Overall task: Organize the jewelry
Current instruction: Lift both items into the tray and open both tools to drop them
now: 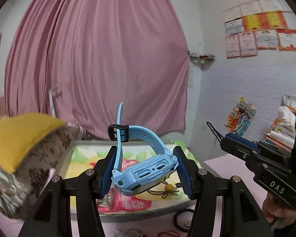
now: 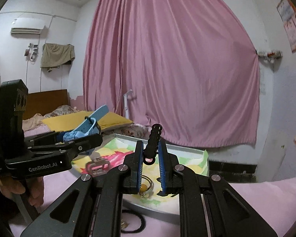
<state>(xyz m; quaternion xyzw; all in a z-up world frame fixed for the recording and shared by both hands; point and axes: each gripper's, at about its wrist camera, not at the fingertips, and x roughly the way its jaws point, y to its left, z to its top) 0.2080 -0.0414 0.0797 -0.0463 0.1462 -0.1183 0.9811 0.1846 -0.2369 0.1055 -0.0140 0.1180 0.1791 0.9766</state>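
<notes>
My left gripper (image 1: 145,167) is shut on a light blue watch (image 1: 146,174) and holds it above the metal tray (image 1: 128,216), strap looped upward. It also shows in the right wrist view (image 2: 79,134). My right gripper (image 2: 150,156) is shut on a black hair clip (image 2: 153,140) that stands upright between the blue pads, over the tray (image 2: 187,149). In the left wrist view the right gripper (image 1: 225,138) is at the right with the clip (image 1: 213,129) sticking out. A yellow bead on a cord (image 1: 168,187) lies in the tray.
The tray has a colourful liner and stands on a pink cloth (image 2: 266,197). A silver watch (image 2: 97,165) lies in the tray. A black hair tie (image 1: 182,220) lies on the cloth in front. A yellow pillow (image 1: 15,136) is at the left.
</notes>
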